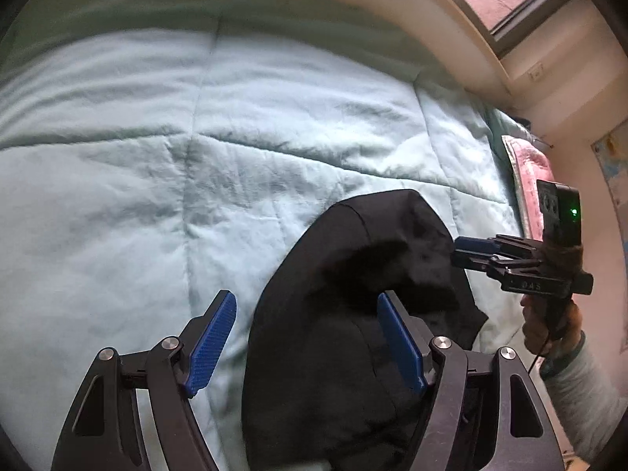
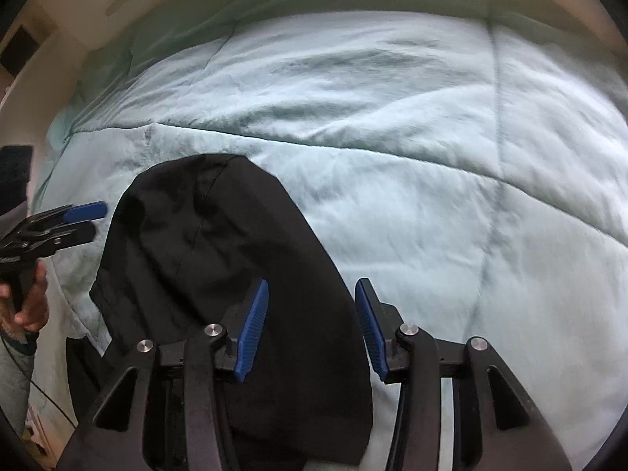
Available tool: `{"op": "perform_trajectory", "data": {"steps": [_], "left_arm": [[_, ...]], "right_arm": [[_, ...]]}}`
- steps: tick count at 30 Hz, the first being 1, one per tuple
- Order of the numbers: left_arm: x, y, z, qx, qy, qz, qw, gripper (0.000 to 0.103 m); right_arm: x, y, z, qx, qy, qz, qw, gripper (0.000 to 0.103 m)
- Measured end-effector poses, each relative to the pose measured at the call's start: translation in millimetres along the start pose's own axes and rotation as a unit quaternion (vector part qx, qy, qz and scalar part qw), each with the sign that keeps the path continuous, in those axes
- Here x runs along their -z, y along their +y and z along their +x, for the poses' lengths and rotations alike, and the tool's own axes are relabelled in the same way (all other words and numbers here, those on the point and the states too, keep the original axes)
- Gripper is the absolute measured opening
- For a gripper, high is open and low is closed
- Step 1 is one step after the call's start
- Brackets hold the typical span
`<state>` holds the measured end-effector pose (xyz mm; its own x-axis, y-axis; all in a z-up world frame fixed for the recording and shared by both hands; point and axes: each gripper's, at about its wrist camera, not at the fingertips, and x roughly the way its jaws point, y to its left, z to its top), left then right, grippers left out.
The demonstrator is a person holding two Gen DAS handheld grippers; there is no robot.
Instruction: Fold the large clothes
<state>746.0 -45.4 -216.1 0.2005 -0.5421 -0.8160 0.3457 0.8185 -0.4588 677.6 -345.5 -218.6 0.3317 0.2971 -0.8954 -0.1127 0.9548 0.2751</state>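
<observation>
Pale mint quilted bedding (image 1: 165,165) covers the bed and fills both wrist views, with a cream wall and a window corner at about 1 o'clock in the left view. On the quilt lies the black garment (image 1: 345,314), already doubled into a long, narrow bundle; it runs from 6 o'clock up toward the centre in both views, with a rounded, seamed end farthest from the cameras.

The left hand-held gripper (image 1: 306,341) stands wide open, one blue pad over bare quilt at 7 o'clock and the other over the cloth; neither pad presses on anything. The right hand-held gripper (image 2: 312,329) is partly open, straddling the bundle's right edge, with nothing pinched between its pads. In the left view it also appears at 3 o'clock, held by a hand (image 1: 549,325), its tips just beside the cloth.

The cloth looks light, soft and limp, a matte weave with little stiffness, so it would probably sag and drag rather than hold shape when lifted. Its stacked layers could slide apart if only the top one is caught. Sensible holds, by this reading, are the two corners of the near end, pinching through every layer, one gripper per corner, so the fold carries over evenly.
</observation>
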Motion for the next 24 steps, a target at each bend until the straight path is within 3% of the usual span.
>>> {"op": "perform_trajectory", "data": {"steps": [4,6,8,9,10,11,12,14,20,24], "left_arm": [[-6.7,6.3,31.4,0.051,0.039,-0.023,0.9977,0.076],[-8.4,5.4,48.4,0.049,0.052,-0.025,0.9971,0.076],[-10.5,2.2,60.6,0.054,0.06,-0.02,0.9965,0.074],[-10.4,-1.0,62.7,0.054,0.058,-0.013,0.9968,0.066],[-9.3,-5.7,62.3,0.049,0.056,0.0,0.9972,0.04],[-7.7,-9.1,59.9,0.05,0.055,0.008,0.9972,0.029],[-4.6,-12.4,52.6,0.055,0.046,0.013,0.9973,0.027],[2.6,-18.1,32.0,0.067,0.027,0.027,0.997,0.023],[41.0,-47.4,-42.8,0.08,-0.021,0.061,0.9947,0.023],[90.4,-78.6,-97.2,0.082,-0.049,0.092,0.9912,0.022]], "right_arm": [[-9.0,-3.8,22.1,-0.043,0.014,-0.001,0.999,0.05],[-13.9,-8.0,35.1,-0.06,0.021,0.012,0.998,0.061],[-17.7,-12.4,50.2,-0.101,0.028,0.031,0.994,0.061],[-17.9,-11.7,53.1,-0.115,0.032,0.033,0.992,0.061],[-17.8,-8.4,53.9,-0.121,0.035,0.025,0.992,0.058],[-17.2,-2.3,53.3,-0.115,0.034,0.008,0.993,0.037],[-14.5,4.5,48.5,-0.112,0.031,-0.011,0.993,0.024],[-6.0,17.8,29.0,-0.108,0.011,-0.038,0.993,0.018],[38.0,68.2,-57.0,-0.067,-0.06,-0.109,0.99,0.016],[87.5,112.4,-116.7,-0.035,-0.1,-0.14,0.985,0.015]]}}
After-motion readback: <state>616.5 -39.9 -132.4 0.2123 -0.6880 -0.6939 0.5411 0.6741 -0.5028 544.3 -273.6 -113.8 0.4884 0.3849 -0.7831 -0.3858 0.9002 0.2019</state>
